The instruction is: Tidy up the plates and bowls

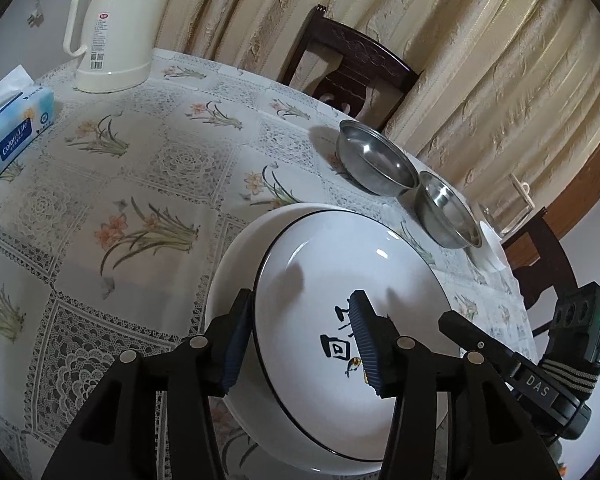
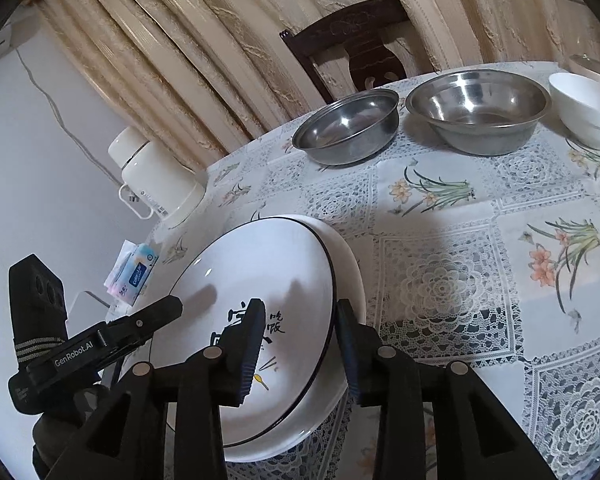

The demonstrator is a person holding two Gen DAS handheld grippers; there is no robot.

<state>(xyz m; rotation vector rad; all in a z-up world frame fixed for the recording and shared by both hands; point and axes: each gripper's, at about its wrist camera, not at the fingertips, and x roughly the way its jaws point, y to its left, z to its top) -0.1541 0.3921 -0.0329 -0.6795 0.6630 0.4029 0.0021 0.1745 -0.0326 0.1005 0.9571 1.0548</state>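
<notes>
A white plate with a black rim and black characters (image 1: 332,264) (image 2: 260,256) lies on a plain white plate (image 1: 232,264) (image 2: 354,268) on the flowered tablecloth. My left gripper (image 1: 302,340) is open and straddles the upper plate's left rim, one finger outside and one over the plate. On the opposite rim my right gripper (image 2: 300,344) straddles it the same way, also open. Farther back stand two steel bowls (image 2: 348,126) (image 2: 478,110) and a white bowl (image 2: 588,108). Both steel bowls (image 1: 374,164) (image 1: 448,216) also show in the left wrist view.
A cream thermos jug (image 1: 116,28) (image 2: 156,176) and a tissue pack (image 1: 12,132) (image 2: 136,276) sit at the table's far left. A glass cup (image 1: 508,208) stands past the bowls. Dark wooden chairs (image 1: 348,64) and curtains ring the table.
</notes>
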